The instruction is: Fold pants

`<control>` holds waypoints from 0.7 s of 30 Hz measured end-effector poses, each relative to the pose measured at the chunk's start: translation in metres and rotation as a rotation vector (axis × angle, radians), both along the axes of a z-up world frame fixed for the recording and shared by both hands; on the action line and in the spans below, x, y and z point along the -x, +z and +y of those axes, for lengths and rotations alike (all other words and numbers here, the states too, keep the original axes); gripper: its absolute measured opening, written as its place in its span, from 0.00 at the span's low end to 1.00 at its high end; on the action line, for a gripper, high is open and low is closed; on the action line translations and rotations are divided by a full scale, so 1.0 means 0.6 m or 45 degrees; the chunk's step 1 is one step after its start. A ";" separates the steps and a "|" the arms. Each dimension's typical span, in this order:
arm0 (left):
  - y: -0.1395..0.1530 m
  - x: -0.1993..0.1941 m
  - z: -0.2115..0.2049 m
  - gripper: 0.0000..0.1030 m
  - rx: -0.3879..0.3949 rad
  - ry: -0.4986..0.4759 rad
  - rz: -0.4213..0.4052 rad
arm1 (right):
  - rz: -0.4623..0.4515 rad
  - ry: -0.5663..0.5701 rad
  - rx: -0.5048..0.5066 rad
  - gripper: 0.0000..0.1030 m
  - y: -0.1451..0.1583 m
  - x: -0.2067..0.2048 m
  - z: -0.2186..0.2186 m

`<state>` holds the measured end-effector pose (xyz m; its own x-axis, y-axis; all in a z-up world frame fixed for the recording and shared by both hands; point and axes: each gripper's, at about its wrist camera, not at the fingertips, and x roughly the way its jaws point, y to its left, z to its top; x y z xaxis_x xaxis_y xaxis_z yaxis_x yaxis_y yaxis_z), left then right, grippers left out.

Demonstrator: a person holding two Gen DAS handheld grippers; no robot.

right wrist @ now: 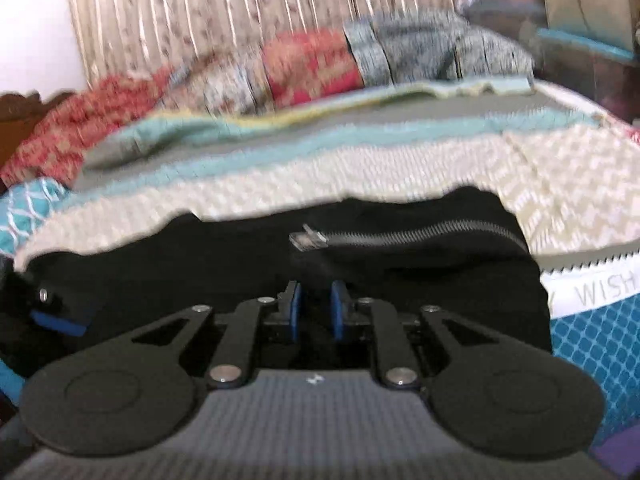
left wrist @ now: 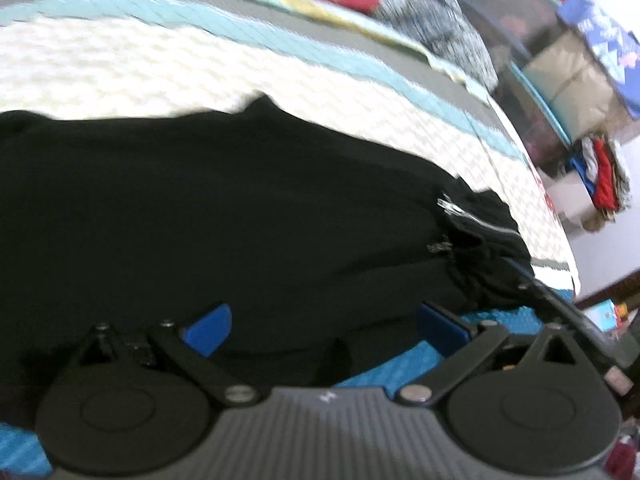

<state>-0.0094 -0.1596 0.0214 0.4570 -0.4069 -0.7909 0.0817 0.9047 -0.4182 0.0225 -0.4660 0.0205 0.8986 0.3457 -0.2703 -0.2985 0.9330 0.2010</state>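
Observation:
Black pants (left wrist: 208, 208) lie folded on a cream, teal and grey patterned bedspread (left wrist: 160, 64). A silver zipper (left wrist: 476, 216) shows at their right end, and in the right wrist view (right wrist: 404, 234) it runs across the top of the pants (right wrist: 248, 264). My left gripper (left wrist: 320, 324) is open, its blue pads wide apart at the near edge of the pants. My right gripper (right wrist: 316, 308) has its blue pads close together with a narrow gap, low over the black cloth. I cannot tell if cloth is pinched. The left gripper's blue fingertip (right wrist: 56, 322) shows at the right wrist view's left edge.
Red patterned and grey-blue cloths (right wrist: 312, 64) are piled at the bed's far side under a floral curtain (right wrist: 224, 4). Storage boxes and stacked clothes (left wrist: 600, 176) stand beyond the bed's right edge. A blue patterned cover (right wrist: 592, 336) lies at the near right.

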 end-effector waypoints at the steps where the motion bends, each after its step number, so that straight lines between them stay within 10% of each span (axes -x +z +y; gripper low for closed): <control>1: 0.005 0.014 0.024 0.99 0.001 0.032 -0.013 | 0.003 0.018 -0.020 0.20 0.003 0.000 0.006; 12: 0.007 0.168 0.303 1.00 0.088 0.603 -0.045 | 0.175 0.471 0.082 0.20 -0.003 -0.009 0.245; 21: -0.067 0.136 0.403 1.00 0.338 0.795 0.039 | 0.215 0.604 0.189 0.20 0.014 -0.003 0.380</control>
<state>-0.0911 0.0821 -0.0189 0.6480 -0.2562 -0.7173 -0.4383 0.6448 -0.6262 0.0242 -0.2380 0.0291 0.5923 0.6511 -0.4747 -0.6699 0.7252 0.1589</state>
